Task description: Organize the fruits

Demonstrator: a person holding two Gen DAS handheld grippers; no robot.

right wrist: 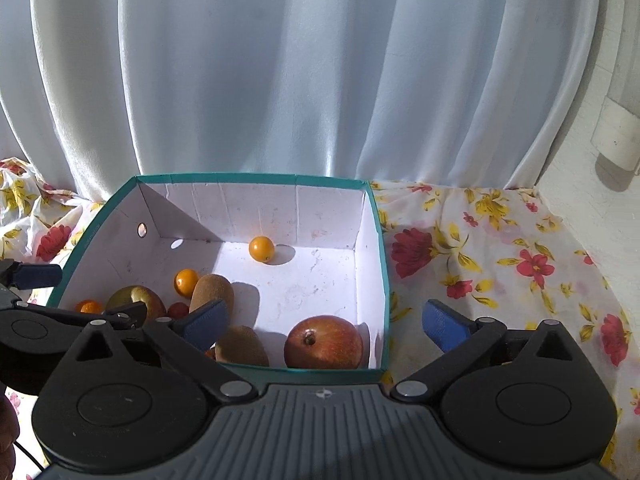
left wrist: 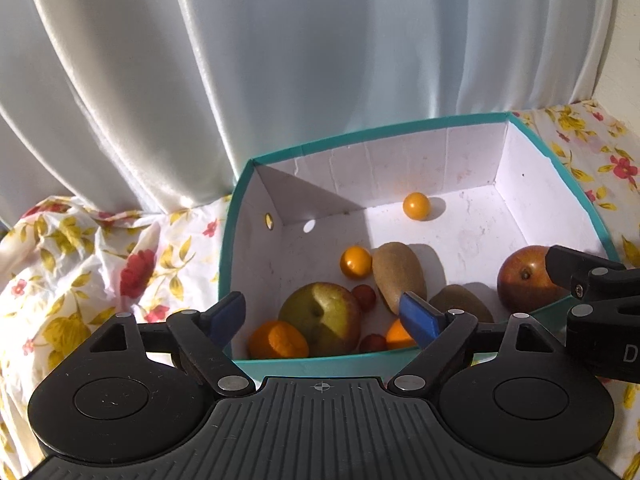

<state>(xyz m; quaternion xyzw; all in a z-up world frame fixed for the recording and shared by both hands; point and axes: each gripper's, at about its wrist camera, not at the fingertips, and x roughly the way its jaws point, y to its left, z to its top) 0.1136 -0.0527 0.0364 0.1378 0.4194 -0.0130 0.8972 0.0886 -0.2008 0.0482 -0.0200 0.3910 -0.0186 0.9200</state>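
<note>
- our right gripper [right wrist: 324, 326] is wide open and holds nothing; the round red apple [right wrist: 325, 342] sits right under it in the teal cardboard box [right wrist: 256, 178].
- our left gripper [left wrist: 324, 314] is wide open too, over the green-and-red apple [left wrist: 320, 318].

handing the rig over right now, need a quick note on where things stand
Left hand-held gripper: open, empty, at the box's near wall.
Right hand-held gripper: open, empty, over the near right corner.
Teal box on the floral cloth holds all visible fruit: red apple, green-red apple, two kiwis, mandarins, small orange and red fruits.
Done: fruit boxed.
Left: no loose fruit in view; check beyond it.
</note>
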